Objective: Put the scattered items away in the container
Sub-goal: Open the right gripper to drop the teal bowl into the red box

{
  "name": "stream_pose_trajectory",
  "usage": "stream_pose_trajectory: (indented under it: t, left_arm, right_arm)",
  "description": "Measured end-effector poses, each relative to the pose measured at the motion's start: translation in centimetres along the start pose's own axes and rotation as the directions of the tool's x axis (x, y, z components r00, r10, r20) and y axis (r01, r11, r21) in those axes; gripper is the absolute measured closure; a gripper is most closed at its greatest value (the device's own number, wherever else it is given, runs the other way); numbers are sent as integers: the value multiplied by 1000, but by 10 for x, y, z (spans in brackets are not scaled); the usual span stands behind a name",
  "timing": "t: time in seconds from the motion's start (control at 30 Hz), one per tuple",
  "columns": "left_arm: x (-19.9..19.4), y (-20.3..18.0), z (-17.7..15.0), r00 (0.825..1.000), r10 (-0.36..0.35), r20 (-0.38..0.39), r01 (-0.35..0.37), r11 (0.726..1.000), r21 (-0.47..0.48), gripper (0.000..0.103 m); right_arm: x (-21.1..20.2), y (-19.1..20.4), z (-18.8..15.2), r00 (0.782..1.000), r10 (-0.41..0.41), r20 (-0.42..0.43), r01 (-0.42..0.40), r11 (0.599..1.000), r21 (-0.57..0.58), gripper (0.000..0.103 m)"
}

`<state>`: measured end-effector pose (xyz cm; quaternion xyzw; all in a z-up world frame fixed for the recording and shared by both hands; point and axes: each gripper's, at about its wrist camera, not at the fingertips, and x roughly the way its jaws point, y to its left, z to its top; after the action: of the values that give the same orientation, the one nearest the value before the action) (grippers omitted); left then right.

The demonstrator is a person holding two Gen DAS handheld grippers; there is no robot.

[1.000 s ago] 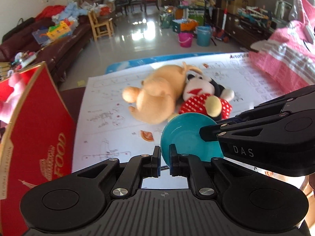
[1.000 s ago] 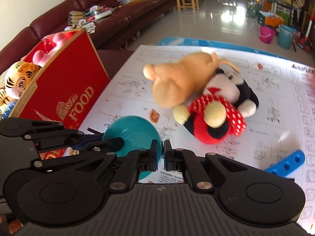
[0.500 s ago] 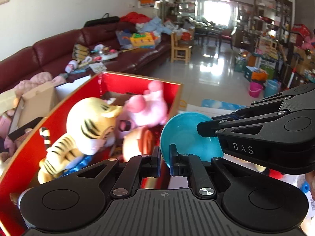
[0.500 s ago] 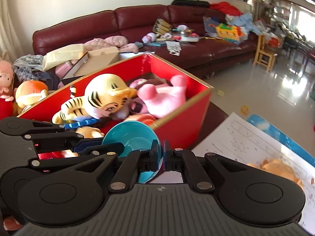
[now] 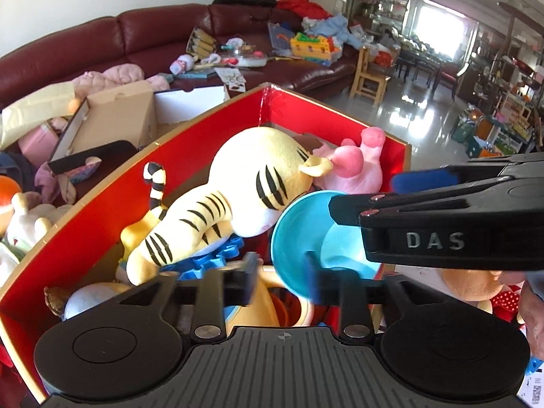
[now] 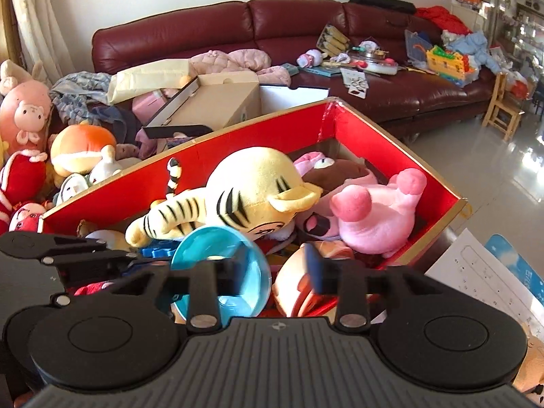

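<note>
Your two grippers sit over the red box (image 5: 210, 129) w/ the teal bowl (image 5: 299, 238) between them. It's dropping free above the toys, rim tilted, hollow side facing the left gripper (image 5: 282, 275).

Left gripper: jaws opening, spread wide, and the bowl's lower rim hangs betw. the fingers w/o either pad pressing on it. Right gripper (image 6: 275, 272): also opening, spread; the bowl lies toward its left finger, not pinched. So nothing is gripped atm.

Key relation: the bowl is just in front of and below both grippers, inside the box walls, over the near end. Its round face stands roughly on edge, so I'd expect it to tip and settle onto the soft stuff below, prob. by the blue gear-shaped piece (image 5: 210, 258). Both hands look equally near; neither needs to chase it.

Materials: bowl is hard, glossy plastic, smooth and thin-rimmed, so it could slide. The striped tiger plush (image 5: 231, 197) and pink pig plush (image 5: 353, 170) are soft pile fabric, a forgiving landing. Box is stiff card, red inside w/ a gold edge.

Other plush toys wait on the counter at the right edge of the left view.
</note>
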<state>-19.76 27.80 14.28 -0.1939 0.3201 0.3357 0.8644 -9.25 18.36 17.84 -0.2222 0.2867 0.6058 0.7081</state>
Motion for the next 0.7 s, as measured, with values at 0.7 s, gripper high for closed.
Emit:
stream_pose_trajectory:
  t: [0.7]
  left_arm:
    - [20, -7, -5, 999, 23, -45, -22, 1000, 14, 12]
  right_arm:
    - [4, -9, -12, 999, -30, -22, 31, 999, 10, 21]
